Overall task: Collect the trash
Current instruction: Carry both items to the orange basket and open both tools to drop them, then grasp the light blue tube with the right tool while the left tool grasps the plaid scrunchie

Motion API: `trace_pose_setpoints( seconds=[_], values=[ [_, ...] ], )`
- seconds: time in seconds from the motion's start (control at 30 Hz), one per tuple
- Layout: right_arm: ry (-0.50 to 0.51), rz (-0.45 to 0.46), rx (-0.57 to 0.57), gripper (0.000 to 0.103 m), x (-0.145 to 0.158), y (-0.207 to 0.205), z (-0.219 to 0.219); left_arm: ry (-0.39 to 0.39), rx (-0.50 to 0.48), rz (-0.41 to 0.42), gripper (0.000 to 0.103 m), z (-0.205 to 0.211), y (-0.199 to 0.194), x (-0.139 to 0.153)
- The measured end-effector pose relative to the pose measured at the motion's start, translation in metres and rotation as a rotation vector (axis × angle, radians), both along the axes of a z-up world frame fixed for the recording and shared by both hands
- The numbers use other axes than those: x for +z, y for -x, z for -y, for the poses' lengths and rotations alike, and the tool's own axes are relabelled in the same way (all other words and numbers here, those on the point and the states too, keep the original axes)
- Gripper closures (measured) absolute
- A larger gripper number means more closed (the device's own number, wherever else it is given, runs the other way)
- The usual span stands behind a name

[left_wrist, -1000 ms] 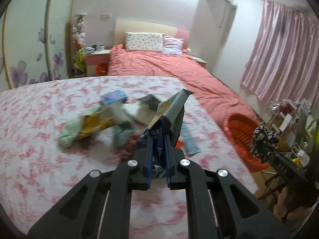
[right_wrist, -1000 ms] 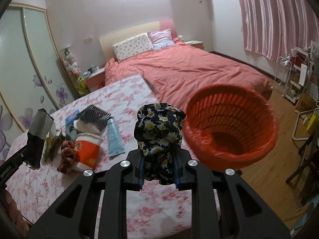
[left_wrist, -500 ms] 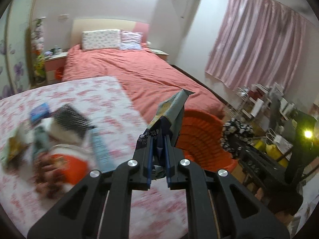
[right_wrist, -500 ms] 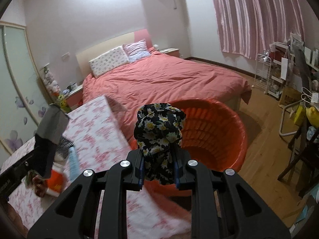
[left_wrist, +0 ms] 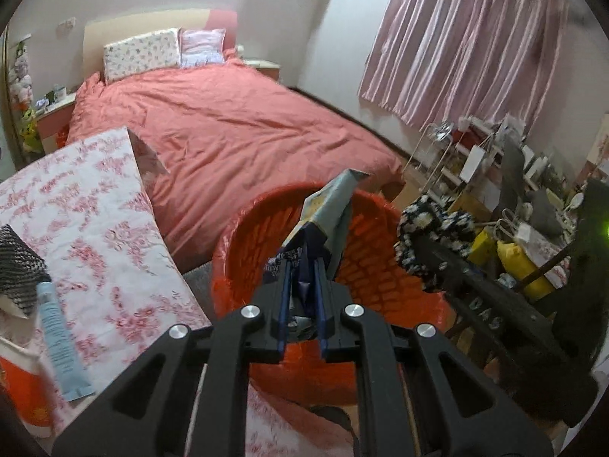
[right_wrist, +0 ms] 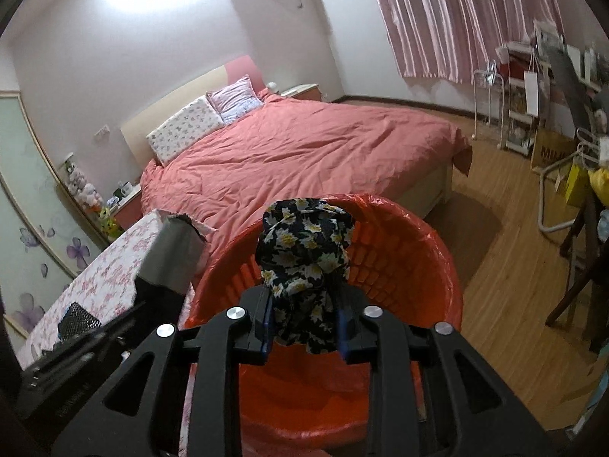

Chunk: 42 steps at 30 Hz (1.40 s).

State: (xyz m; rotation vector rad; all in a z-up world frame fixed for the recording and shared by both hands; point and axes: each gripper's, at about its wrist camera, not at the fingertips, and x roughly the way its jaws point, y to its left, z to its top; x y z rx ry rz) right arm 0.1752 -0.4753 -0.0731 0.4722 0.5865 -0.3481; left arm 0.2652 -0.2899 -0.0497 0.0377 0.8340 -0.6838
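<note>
An orange basket (left_wrist: 243, 228) lined with an orange bag stands on the floor beside the flower-print cover. My left gripper (left_wrist: 302, 278) hangs over its near rim. Its jaws are opening, and a crumpled blue and grey snack wrapper (left_wrist: 331, 205) still stands upright between them. In the right wrist view my right gripper (right_wrist: 304, 304) is above the same basket (right_wrist: 430, 251). Its jaws are also opening, with a dark floral cloth (right_wrist: 304, 240) bunched between them. Each view shows the other gripper's load: the cloth (left_wrist: 430, 221) at the right, the wrapper (right_wrist: 173, 255) at the left.
On the flower-print cover (left_wrist: 95, 228) at the left lie a blue tube (left_wrist: 57, 339), a black brush (left_wrist: 19, 266) and a red cup (left_wrist: 19, 392). A pink bed (left_wrist: 228, 133) fills the back. Cluttered shelves (left_wrist: 495, 160) and wooden floor (right_wrist: 514, 266) lie to the right.
Both grippers have swung away from the flower-print cover and now hang over the orange basket. Each pair of jaws stands slightly wider, with its load still between them.
</note>
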Motion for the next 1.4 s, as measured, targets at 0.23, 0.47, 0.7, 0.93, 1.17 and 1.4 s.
trace_pose_setpoints(
  seconds=[0.23, 0.47, 0.7, 0.93, 1.17, 1.4],
  values=[
    [-0.002, -0.012, 0.003, 0.05, -0.003, -0.001, 0.002, -0.051, 0.04, -0.02, 0.056, -0.002, -0.013, -0.019],
    [0.034, -0.04, -0.002, 0.046, 0.005, 0.003, -0.003, -0.096, 0.075, 0.03, 0.048, -0.027, 0.002, -0.011],
    [0.096, -0.045, 0.043, 0.045, 0.021, 0.01, -0.039, -0.108, 0.135, 0.103, 0.042, -0.082, 0.03, 0.008],
    [0.148, -0.04, 0.141, 0.042, 0.032, 0.015, -0.088, -0.118, 0.295, 0.152, 0.033, -0.168, 0.052, 0.019],
    [0.169, -0.064, 0.25, 0.042, 0.027, 0.015, -0.14, -0.156, 0.501, 0.167, 0.026, -0.26, 0.066, 0.011],
    [0.191, -0.096, 0.323, 0.042, 0.016, 0.012, -0.183, -0.174, 0.509, 0.118, 0.032, -0.283, 0.062, -0.01]
  ],
)
